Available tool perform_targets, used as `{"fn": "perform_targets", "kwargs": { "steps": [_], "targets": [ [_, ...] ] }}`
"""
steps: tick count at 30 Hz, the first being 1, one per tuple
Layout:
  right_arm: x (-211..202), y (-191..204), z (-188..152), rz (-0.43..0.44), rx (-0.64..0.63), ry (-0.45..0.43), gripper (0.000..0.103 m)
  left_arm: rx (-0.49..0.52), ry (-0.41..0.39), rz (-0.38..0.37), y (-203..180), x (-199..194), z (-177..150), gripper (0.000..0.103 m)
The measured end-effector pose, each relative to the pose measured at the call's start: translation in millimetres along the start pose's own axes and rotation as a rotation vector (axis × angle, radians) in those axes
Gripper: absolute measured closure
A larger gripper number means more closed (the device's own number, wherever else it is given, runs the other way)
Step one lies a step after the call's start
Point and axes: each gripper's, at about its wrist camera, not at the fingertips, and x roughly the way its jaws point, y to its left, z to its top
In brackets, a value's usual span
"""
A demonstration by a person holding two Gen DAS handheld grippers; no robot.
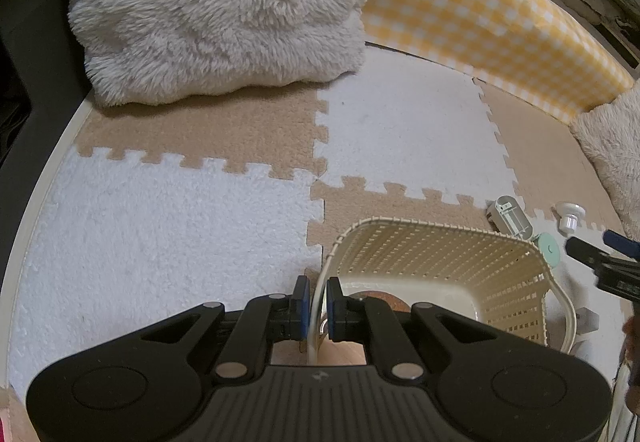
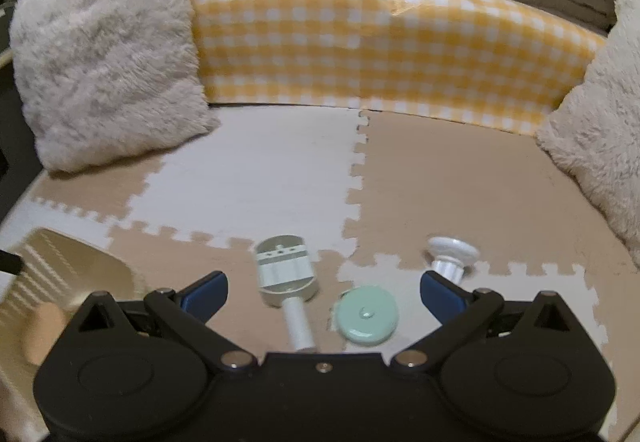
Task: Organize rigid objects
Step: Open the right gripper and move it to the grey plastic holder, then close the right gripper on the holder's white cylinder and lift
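My left gripper (image 1: pixel 317 288) is shut on the near rim of a cream woven plastic basket (image 1: pixel 440 254), which also shows in the right wrist view (image 2: pixel 60 266). A brown object lies in the basket (image 1: pixel 376 296). My right gripper (image 2: pixel 324 290) is open and empty, low over the mat. Between and ahead of its fingers lie a white scoop-like holder with a handle (image 2: pixel 286 276), a mint green disc (image 2: pixel 367 315) and a white knob-shaped piece (image 2: pixel 450 254). In the left wrist view these lie beyond the basket: the holder (image 1: pixel 510 218), the disc (image 1: pixel 548 248), the knob (image 1: pixel 570 216).
The floor is beige and white puzzle-piece foam mat (image 2: pixel 280 162). A fluffy cream pillow (image 2: pixel 104 70) stands at the left, another (image 2: pixel 600 122) at the right. A yellow checked cushion wall (image 2: pixel 380 50) closes the back.
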Motion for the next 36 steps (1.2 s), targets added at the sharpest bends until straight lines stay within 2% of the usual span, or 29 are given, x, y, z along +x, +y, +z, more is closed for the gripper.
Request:
{"fn": "perform_targets", "kwargs": {
  "steps": [3, 5, 7, 10, 20, 24, 26, 36],
  "targets": [
    [14.8, -2.7, 0.0, 0.0, -0.017, 0.01, 0.001, 0.004, 0.001, 0.001, -0.4, 0.2, 0.1, 0.095],
    [24.1, -3.3, -1.1, 0.015, -0.035, 0.024, 0.021, 0.008, 0.002, 0.003, -0.8, 0.5, 0.4, 0.095],
    [31.6, -3.1, -2.7, 0.047, -0.044, 0.039, 0.031, 0.011, 0.004, 0.002, -0.6, 0.8, 0.9, 0.095],
    [41.7, -1.4, -6.6, 0.091, -0.049, 0.048, 0.037, 0.012, 0.005, 0.002, -0.6, 0.9, 1.5, 0.095],
    [67.3, 14.9, -17.4, 0.169, -0.123, 0.111, 0.068, 0.018, 0.005, 0.004, -1.7, 1.8, 1.7, 0.095],
    [68.5, 19.6, -18.5, 0.16, -0.146, 0.113, 0.07, 0.02, 0.005, 0.005, -2.2, 2.0, 1.8, 0.095],
    [67.9, 18.7, -18.0, 0.161, -0.142, 0.115, 0.083, 0.02, 0.005, 0.006, -2.5, 2.1, 1.9, 0.095],
    [59.6, 18.6, -16.5, 0.128, -0.123, 0.118, 0.084, 0.018, 0.004, 0.005, -2.7, 2.0, 2.1, 0.095]
  ]
}}
